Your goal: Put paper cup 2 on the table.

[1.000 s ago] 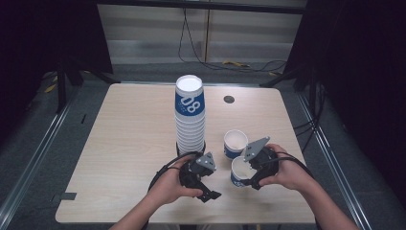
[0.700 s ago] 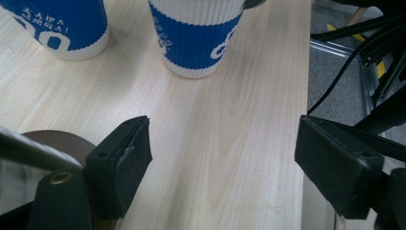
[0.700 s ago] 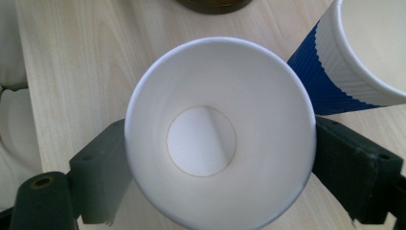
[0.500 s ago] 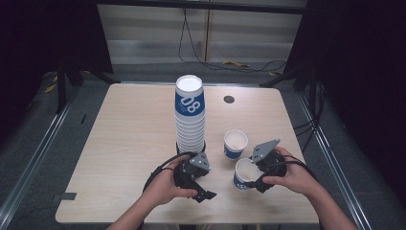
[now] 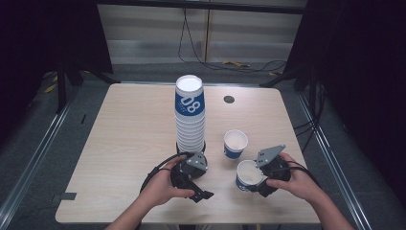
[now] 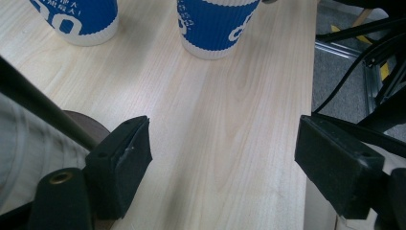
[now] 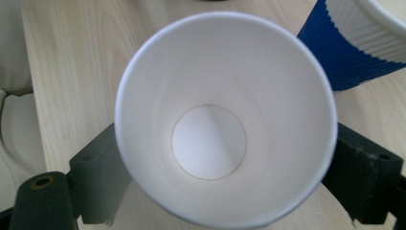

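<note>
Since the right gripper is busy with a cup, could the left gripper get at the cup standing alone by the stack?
Probably yes: the left gripper is open with nothing between its jaws, and bare table lies between it and the lone cup.

light: bright on table point(image 5: 129, 143), dark surround | shadows: soft | blur: near edges of close views

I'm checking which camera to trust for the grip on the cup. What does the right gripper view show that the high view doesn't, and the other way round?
The right gripper view looks straight into the held cup: empty, white inside, with a black jaw against each side. The high view adds the tall cup stack, the left gripper with nothing between its jaws, and the table edges. Both show the held cup, the second loose cup standing beside it, and the right gripper.
</note>
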The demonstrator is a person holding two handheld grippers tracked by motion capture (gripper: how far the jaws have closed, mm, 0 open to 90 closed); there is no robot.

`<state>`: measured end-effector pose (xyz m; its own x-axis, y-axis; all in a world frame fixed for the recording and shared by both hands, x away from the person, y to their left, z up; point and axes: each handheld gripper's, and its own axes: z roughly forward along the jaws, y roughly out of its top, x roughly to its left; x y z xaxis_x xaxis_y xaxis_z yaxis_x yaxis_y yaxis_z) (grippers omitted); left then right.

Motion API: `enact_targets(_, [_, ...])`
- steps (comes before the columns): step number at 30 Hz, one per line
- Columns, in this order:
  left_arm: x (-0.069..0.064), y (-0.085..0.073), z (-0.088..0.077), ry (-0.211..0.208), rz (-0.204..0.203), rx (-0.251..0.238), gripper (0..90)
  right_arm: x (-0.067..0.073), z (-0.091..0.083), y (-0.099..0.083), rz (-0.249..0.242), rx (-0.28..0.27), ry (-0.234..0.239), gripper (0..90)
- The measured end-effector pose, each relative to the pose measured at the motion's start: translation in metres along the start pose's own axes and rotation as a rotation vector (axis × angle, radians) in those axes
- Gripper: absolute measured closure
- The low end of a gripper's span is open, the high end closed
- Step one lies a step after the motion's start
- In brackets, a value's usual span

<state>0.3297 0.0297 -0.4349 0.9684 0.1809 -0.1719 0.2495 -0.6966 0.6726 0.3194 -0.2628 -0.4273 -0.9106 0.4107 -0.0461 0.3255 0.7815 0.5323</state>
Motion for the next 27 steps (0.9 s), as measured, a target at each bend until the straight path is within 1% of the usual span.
enact_targets(1, [0.0, -0.001, 0.0, -0.001, -0.005, -0.002, 20.0, 0.001, 0.001, -0.001, 0.011, 0.002, 0.0, 12.6])
enact_targets(3, [0.0, -0.002, 0.0, 0.0, -0.004, -0.001, 20.0, 0.0, 0.002, -0.004, 0.007, -0.004, 0.003, 12.6])
enact_targets(4, [0.0, -0.002, -0.001, 0.0, 0.0, 0.0, 20.0, 0.001, 0.002, -0.006, 0.02, -0.008, 0.008, 12.7])
enact_targets(5, [0.001, -0.002, -0.001, 0.001, -0.005, -0.002, 20.0, 0.0, 0.002, -0.008, 0.018, -0.013, 0.012, 12.7])
enact_targets(6, [0.001, -0.003, -0.001, 0.0, -0.008, -0.01, 20.0, 0.0, 0.001, -0.009, 0.021, -0.01, 0.005, 12.7])
enact_targets(7, [0.002, -0.003, -0.002, 0.001, -0.004, -0.008, 20.0, 0.0, 0.001, -0.011, 0.025, -0.018, 0.008, 12.7])
enact_targets(8, [0.002, -0.004, -0.002, 0.001, -0.006, -0.005, 19.9, 0.0, -0.001, -0.013, 0.031, -0.012, 0.002, 12.7])
enact_targets(14, [0.002, -0.007, -0.004, -0.003, -0.01, -0.013, 19.5, -0.001, -0.008, -0.024, 0.049, -0.035, 0.003, 12.9])
enact_targets(16, [0.002, -0.007, -0.004, -0.004, -0.018, -0.014, 19.1, -0.001, -0.009, -0.027, 0.049, -0.038, 0.006, 12.9])
enact_targets(17, [0.002, -0.008, -0.004, -0.005, -0.02, -0.017, 18.9, -0.001, -0.01, -0.029, 0.056, -0.032, -0.001, 12.9])
enact_targets(18, [0.003, -0.008, -0.005, -0.005, -0.015, -0.014, 18.8, -0.001, -0.01, -0.03, 0.061, -0.039, -0.001, 12.9])
enact_targets(19, [0.003, -0.009, -0.005, -0.006, -0.021, -0.018, 18.6, -0.001, -0.011, -0.032, 0.057, -0.039, -0.002, 12.9])
enact_targets(20, [0.003, -0.01, -0.005, -0.008, -0.026, -0.021, 18.3, -0.001, -0.011, -0.033, 0.068, -0.048, 0.0, 13.0])
enact_targets(22, [0.003, -0.011, -0.006, -0.008, -0.022, -0.018, 18.0, -0.001, -0.013, -0.036, 0.076, -0.052, -0.005, 12.9])
enact_targets(27, [0.005, -0.016, -0.008, -0.008, -0.032, -0.03, 17.3, -0.003, -0.016, -0.045, 0.102, -0.067, -0.015, 13.0])
